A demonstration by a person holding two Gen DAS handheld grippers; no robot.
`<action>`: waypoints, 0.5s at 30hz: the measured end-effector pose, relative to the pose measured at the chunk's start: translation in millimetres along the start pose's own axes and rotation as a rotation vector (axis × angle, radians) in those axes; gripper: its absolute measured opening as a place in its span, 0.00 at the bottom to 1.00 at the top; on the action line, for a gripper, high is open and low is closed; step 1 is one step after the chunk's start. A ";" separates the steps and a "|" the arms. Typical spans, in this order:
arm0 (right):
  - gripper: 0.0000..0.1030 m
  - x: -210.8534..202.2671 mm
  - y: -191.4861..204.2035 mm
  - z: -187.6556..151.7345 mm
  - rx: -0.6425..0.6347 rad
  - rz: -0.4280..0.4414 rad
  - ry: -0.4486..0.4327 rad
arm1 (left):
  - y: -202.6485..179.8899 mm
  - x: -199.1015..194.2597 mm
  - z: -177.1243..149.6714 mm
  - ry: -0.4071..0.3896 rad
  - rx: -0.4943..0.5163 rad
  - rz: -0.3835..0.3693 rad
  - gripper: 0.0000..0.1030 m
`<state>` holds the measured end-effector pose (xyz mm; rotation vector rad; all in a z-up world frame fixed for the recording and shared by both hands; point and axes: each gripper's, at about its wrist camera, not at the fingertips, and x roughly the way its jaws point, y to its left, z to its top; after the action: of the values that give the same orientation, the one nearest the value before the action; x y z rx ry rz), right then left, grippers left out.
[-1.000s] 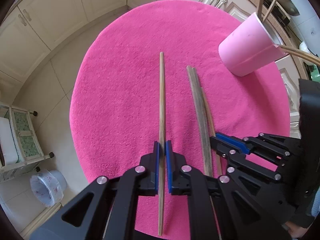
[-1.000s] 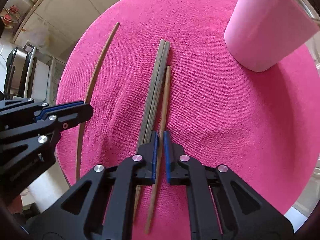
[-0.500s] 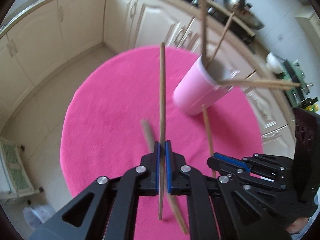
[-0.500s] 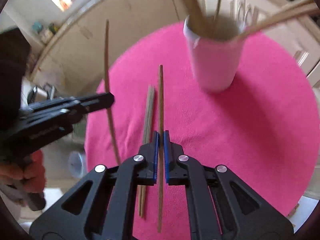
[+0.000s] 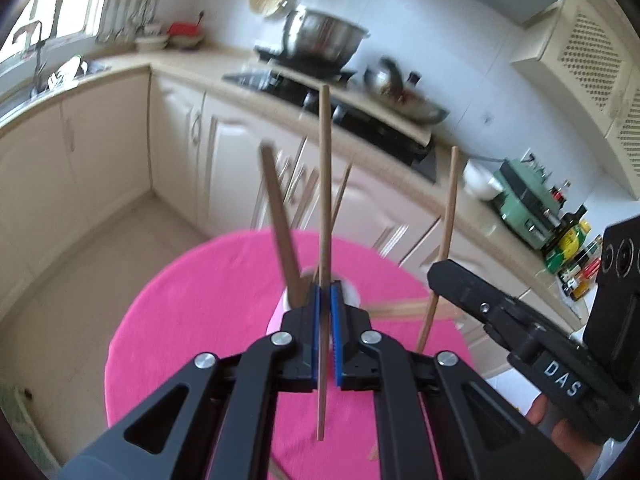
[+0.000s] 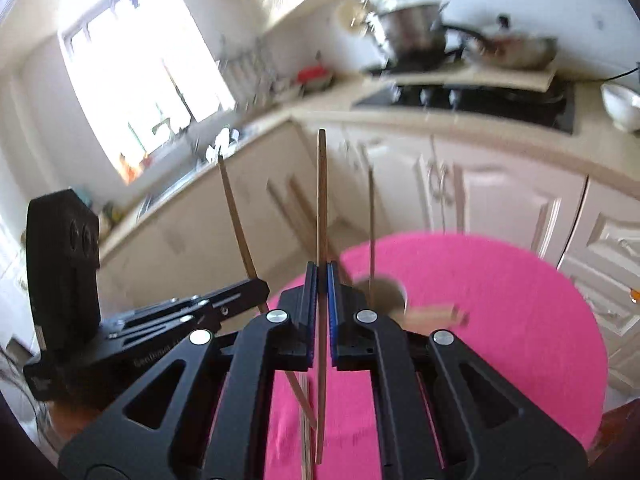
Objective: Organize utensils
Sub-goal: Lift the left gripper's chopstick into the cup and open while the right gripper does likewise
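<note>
in the left wrist view, the left gripper point(image 5: 325, 292) has its blue-padded jaws clamped tight on a single wooden chopstick point(image 5: 324, 184), which stands nearly upright between them, its top against the blurred cabinet fronts and its lower end hanging free over the pink round mat point(image 5: 192, 304). just past the fingertips sits the pink cup point(image 5: 282, 308), mostly hidden by the gripper, with a broad dark stick point(image 5: 280, 232) and thinner ones leaning out of its mouth. to the right, the right gripper point(image 5: 434, 276) shows from the side, gripping a second chopstick point(image 5: 444, 240) that tilts slightly and rises above the counter line; a bit of the person's hand point(image 5: 550, 416) shows under that tool. behind all this run a cream kitchen counter point(image 5: 400, 128) and a steel pot point(image 5: 324, 38) on the stove. in the right wrist view, the right gripper point(image 6: 323, 276) is likewise closed narrow on its chopstick point(image 6: 321, 200), held upright, lower tip above the mat point(image 6: 500, 304). the cup's open mouth point(image 6: 384, 294) lies just right of the fingertips, with a thin stick standing in it. at left, the left gripper point(image 6: 260, 286) appears side-on, pinching its chopstick point(image 6: 236, 220) which slants up toward the window point(image 6: 140, 80). a pair of chopsticks point(image 6: 306, 444) lies flat on the mat beneath the gripper, partly hidden. both views are motion-blurred.
</note>
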<state>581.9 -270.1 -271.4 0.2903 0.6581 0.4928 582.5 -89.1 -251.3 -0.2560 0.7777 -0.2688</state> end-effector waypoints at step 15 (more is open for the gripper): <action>0.05 9.0 -3.7 39.5 -0.028 -0.147 -0.197 | -2.8 18.7 52.1 -0.137 0.036 -0.043 0.05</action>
<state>614.8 -272.5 -247.6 0.2584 0.4766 0.3280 632.2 -91.3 -226.8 -0.2545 0.6319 -0.3024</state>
